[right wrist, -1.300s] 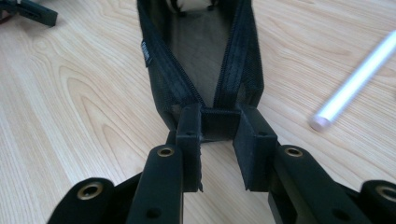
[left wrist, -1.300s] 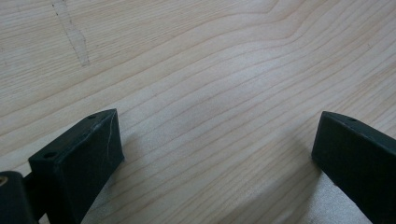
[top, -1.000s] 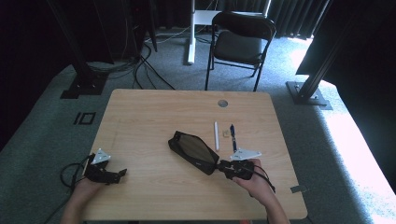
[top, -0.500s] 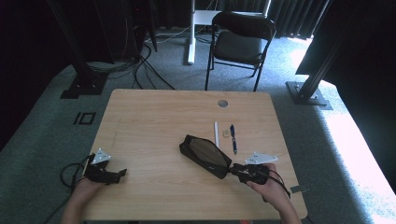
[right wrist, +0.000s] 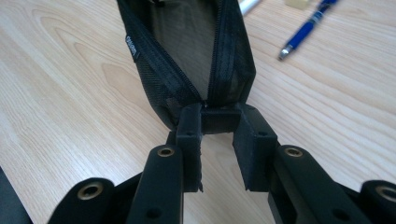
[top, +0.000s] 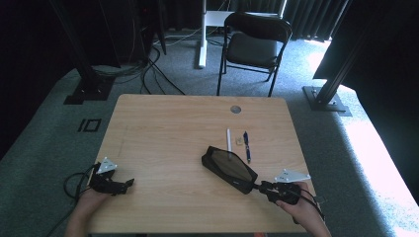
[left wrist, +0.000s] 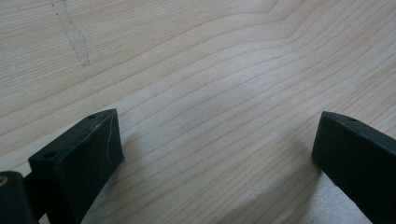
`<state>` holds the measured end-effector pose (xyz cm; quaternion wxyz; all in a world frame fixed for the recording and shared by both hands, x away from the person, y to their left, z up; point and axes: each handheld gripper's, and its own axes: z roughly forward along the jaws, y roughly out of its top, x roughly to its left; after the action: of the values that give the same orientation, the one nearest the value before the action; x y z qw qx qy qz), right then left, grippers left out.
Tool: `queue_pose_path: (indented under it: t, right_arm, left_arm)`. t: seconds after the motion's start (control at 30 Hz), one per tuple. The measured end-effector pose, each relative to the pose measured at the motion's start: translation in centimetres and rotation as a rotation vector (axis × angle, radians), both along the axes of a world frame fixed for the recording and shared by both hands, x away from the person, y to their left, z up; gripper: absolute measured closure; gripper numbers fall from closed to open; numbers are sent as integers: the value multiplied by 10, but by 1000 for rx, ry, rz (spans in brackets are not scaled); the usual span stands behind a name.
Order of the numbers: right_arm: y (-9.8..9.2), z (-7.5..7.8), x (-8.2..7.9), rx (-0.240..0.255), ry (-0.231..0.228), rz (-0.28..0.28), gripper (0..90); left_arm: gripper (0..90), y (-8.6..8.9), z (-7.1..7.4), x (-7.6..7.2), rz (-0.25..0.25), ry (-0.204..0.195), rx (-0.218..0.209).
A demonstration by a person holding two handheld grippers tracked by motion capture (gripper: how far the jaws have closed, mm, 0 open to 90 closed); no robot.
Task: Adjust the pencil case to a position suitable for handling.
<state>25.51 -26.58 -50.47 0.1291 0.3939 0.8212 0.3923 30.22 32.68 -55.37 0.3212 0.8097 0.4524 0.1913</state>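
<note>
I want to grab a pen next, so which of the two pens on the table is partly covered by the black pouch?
The white pen: its near end lies at the pencil pouch, seemingly tucked under it. The blue pen lies clear beside it.

The high view is looking forward and down over the whole wooden surface [top: 163, 133]. The right gripper view is sitting close behind the black mesh pouch [right wrist: 196, 51], sharing it with the high view [top: 229, 169].
</note>
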Motion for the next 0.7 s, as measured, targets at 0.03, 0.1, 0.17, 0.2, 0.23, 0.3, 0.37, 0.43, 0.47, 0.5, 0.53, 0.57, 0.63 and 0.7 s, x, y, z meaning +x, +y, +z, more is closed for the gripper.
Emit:
queue_pose_path:
  t: [0.03,0.1,0.17,0.2,0.23,0.3,0.37,0.43,0.47,0.5,0.53,0.57,0.63,0.7]
  right_arm:
    - [-3,-1,-1,1,5,-6,725]
    - [-7,-2,-3,7,9,-13,720]
    - [-11,-3,-5,6,14,-19,663]
    - [-13,-3,-6,11,17,-24,651]
    - [-16,-2,-7,14,14,-28,639]
    - [-21,1,-10,50,12,-48,632]
    - [-27,4,-10,56,-5,-63,627]
    - [-34,6,-8,58,-21,-93,617]
    - [-34,6,-8,58,-21,-93,617]
    - [-40,9,1,56,-49,-141,603]
    - [-40,9,1,56,-49,-141,603]
    - [-41,9,12,55,-69,-170,602]
    - [-41,8,18,58,-72,-185,595]
    - [-37,6,40,61,-90,-230,569]
  left_arm:
    - [20,0,0,0,0,0,0]
    - [20,0,0,0,0,0,0]
    - [20,0,0,0,0,0,0]
    - [20,0,0,0,0,0,0]
    - [20,0,0,0,0,0,0]
    - [20,0,0,0,0,0,0]
    - [20,0,0,0,0,0,0]
    - [20,0,0,0,0,0,0]
    - [20,0,0,0,0,0,0]
    - [20,0,0,0,0,0,0]
    - [20,0,0,0,0,0,0]
    - [20,0,0,0,0,0,0]
    - [21,0,0,0,0,0,-1]
    - [20,0,0,0,0,0,0]
